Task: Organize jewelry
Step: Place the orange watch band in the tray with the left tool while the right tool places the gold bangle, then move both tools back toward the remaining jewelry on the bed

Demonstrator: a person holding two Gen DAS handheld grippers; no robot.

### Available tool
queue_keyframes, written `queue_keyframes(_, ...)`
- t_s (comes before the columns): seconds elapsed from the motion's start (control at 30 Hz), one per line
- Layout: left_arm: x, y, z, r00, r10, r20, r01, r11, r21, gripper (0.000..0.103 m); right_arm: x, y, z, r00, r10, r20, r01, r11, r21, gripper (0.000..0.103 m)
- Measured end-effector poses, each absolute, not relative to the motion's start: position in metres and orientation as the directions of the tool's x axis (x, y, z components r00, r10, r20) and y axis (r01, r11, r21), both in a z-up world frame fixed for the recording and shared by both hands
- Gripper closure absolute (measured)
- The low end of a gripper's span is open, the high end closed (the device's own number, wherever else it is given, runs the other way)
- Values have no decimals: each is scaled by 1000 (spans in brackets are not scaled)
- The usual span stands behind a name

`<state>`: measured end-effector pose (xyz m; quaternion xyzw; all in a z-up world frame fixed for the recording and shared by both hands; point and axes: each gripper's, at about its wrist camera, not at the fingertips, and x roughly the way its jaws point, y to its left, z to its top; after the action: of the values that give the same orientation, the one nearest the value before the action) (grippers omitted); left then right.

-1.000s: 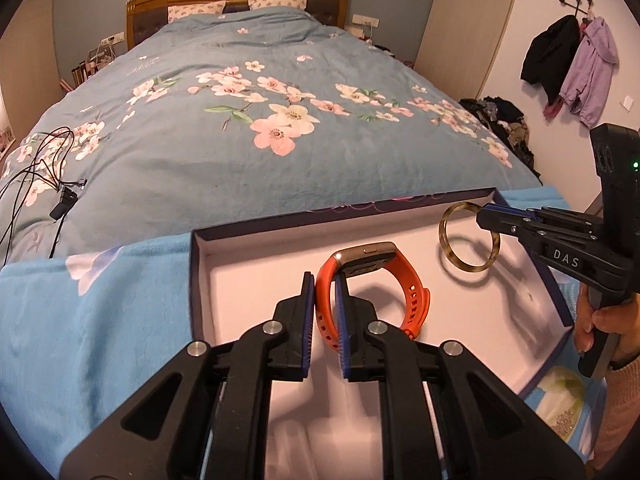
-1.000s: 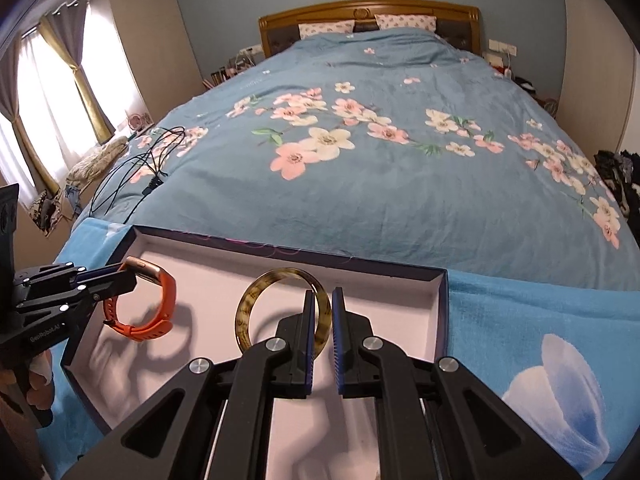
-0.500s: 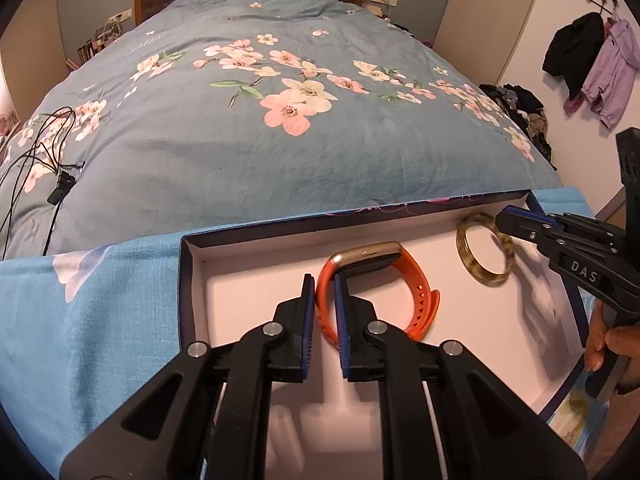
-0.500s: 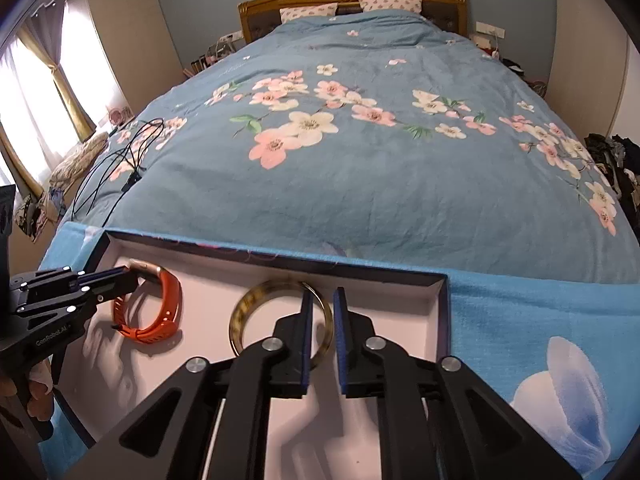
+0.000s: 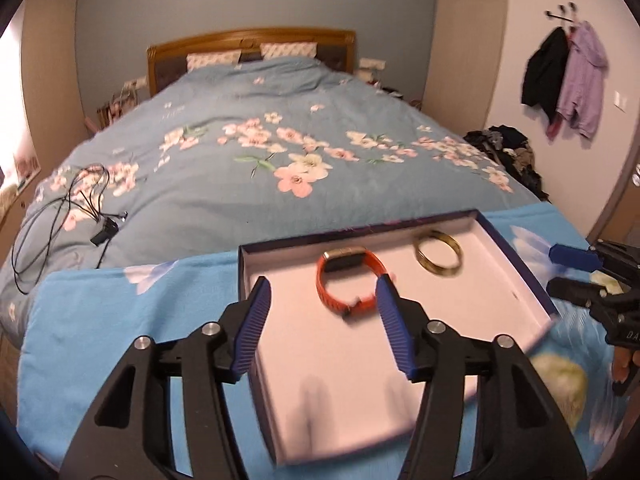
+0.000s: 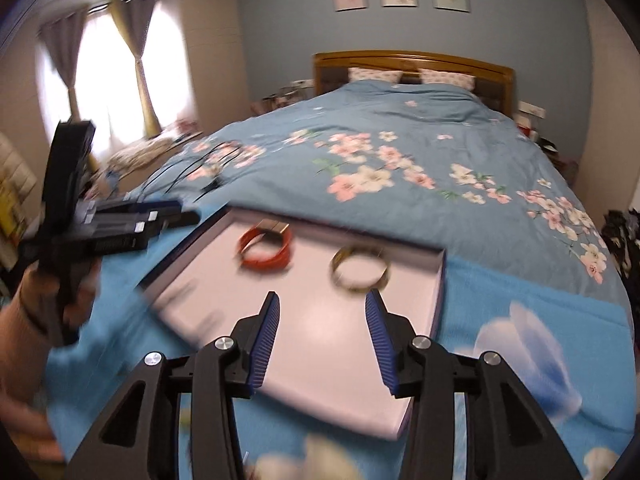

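The shallow box point(image 5: 516, 264) lies open-topped on the bed's foot, its low dark walls the only barrier to a sideways reach. Inside, the orange band point(image 5: 348, 280) sits toward ten o'clock and the gold bangle point(image 5: 438, 258) toward one o'clock, apart from each other, leaving the whole near half of the white floor bare. The left gripper point(image 5: 324, 312) and right gripper point(image 6: 322, 328), jaws opening on nothing, hang above the six o'clock edge; a black cable point(image 5: 60, 216) sprawls on the quilt point(image 5: 240, 184) well off at nine o'clock.
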<state>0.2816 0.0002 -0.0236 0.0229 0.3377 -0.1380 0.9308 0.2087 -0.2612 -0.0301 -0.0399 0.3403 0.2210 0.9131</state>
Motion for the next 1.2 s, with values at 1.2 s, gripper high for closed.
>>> queue_keyframes(1.2, 112, 8, -69, 703, -300, -645, 332, 940, -76, 36, 96, -250, -100, 572, 284, -770, -500, 864, -53, 68)
